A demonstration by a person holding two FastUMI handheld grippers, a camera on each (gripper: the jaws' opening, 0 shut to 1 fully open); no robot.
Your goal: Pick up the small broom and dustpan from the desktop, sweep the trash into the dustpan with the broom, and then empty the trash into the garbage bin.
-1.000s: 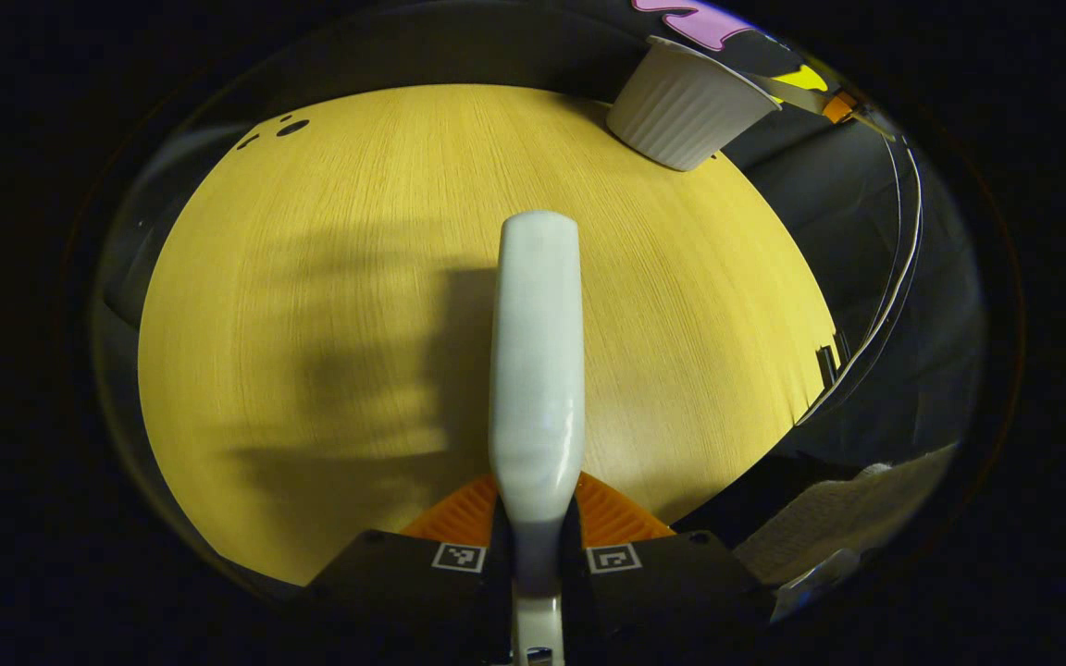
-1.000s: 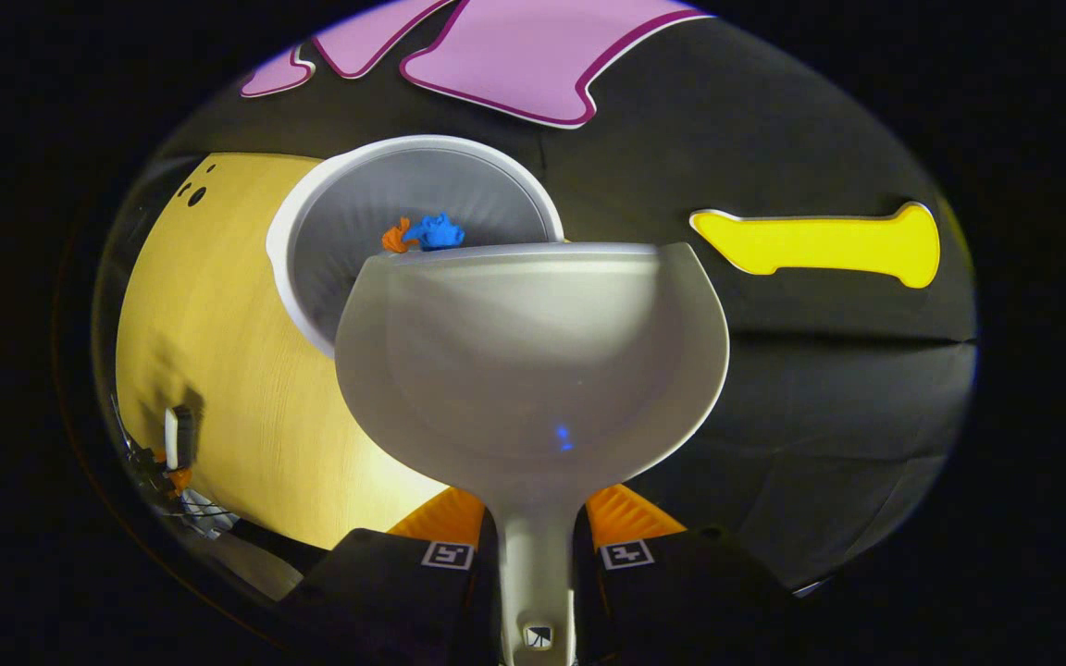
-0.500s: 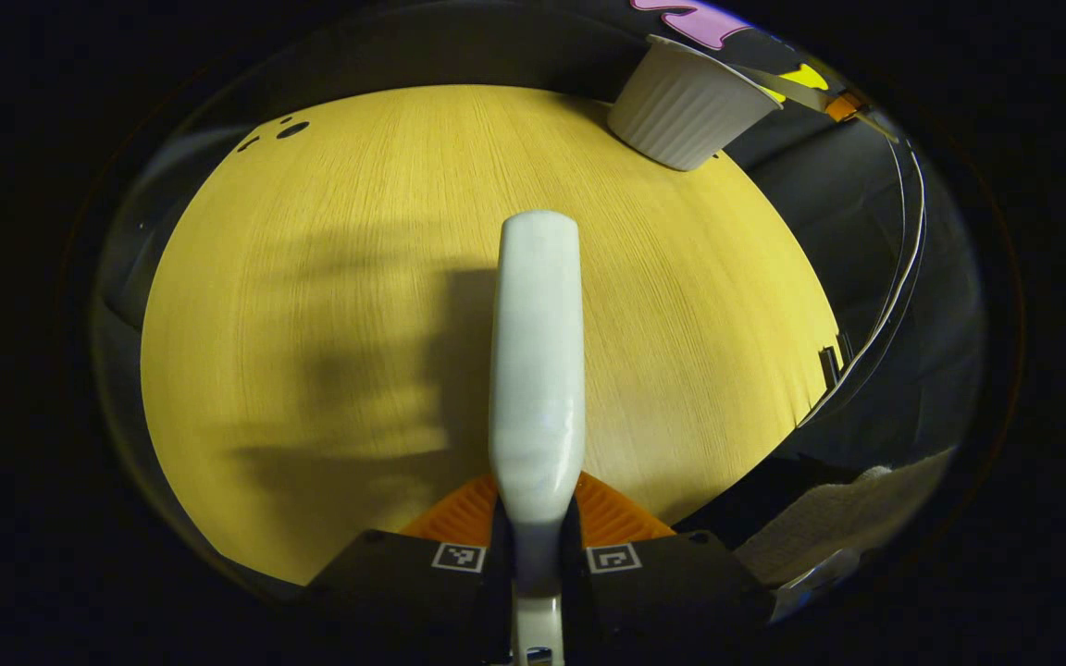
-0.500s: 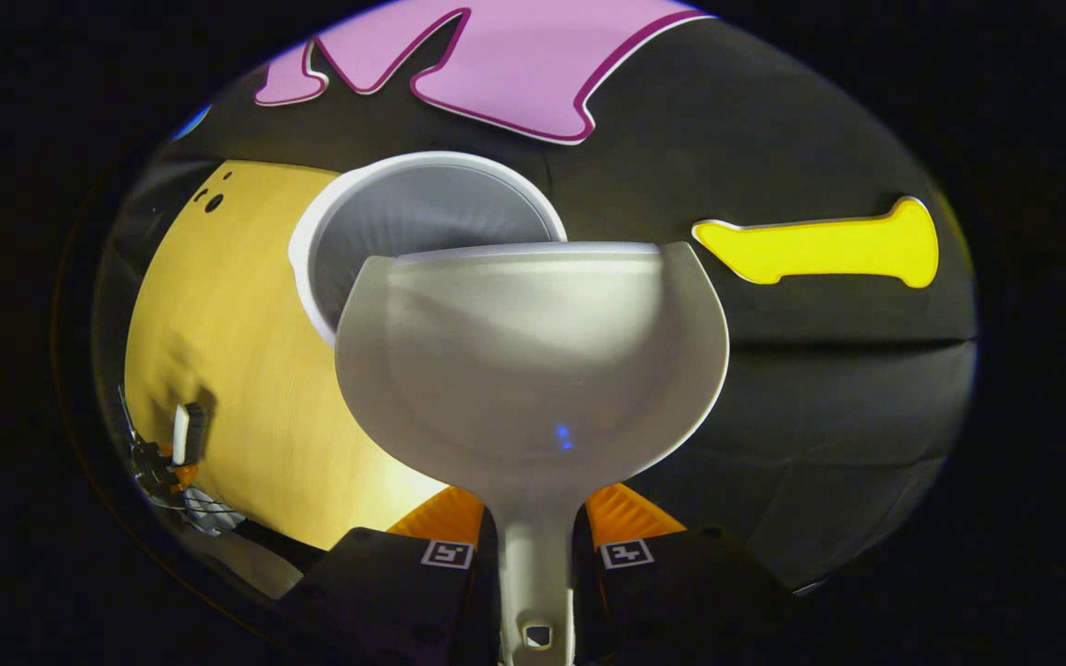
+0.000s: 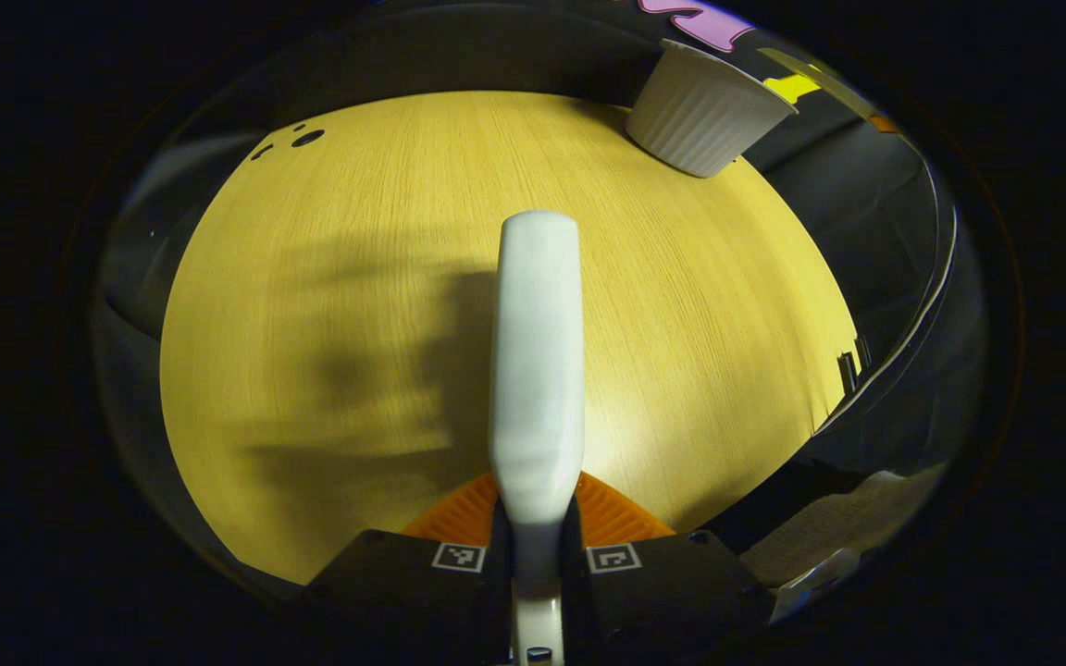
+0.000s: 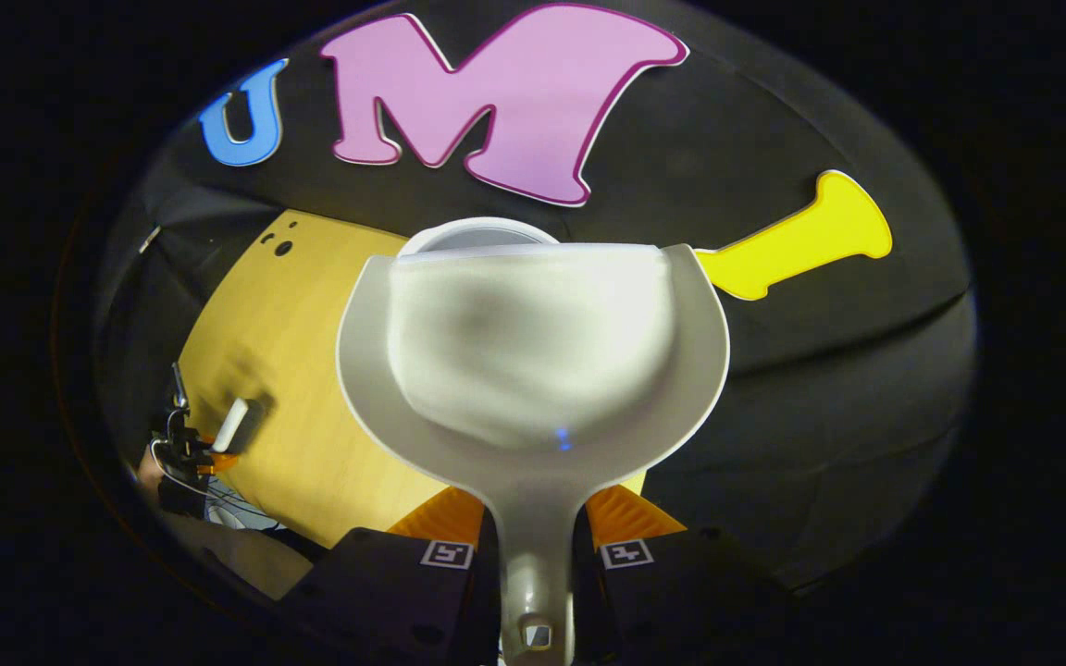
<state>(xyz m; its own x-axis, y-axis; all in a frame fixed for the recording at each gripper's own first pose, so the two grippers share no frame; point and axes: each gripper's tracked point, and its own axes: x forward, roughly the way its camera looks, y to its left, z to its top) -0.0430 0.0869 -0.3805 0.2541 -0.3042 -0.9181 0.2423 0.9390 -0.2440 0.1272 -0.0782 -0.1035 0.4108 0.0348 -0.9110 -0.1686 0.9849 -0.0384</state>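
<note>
In the left gripper view my left gripper (image 5: 538, 532) is shut on the white broom (image 5: 538, 361), which sticks out forward over the yellow wooden table (image 5: 329, 277). The white ribbed garbage bin (image 5: 707, 116) stands at the table's far right corner. In the right gripper view my right gripper (image 6: 538, 546) is shut on the handle of the white dustpan (image 6: 533, 351). The pan's inside faces me and holds nothing. Just the rim of the bin (image 6: 477, 231) peeks over the pan's front edge. Far off at the left is the left gripper (image 6: 195, 449) with the broom (image 6: 234, 424).
Small dark holes (image 5: 306, 139) mark the table's far left corner. Thin cables (image 5: 926, 268) curve past the table's right edge, above a pale cloth (image 5: 838, 532). Black cloth wall (image 6: 820, 370) stands behind the bin and to the right of it.
The right gripper has pulled the dustpan up and back from the bin, and the orange and blue trash seen inside the bin is now hidden. The left gripper drifted slightly.
</note>
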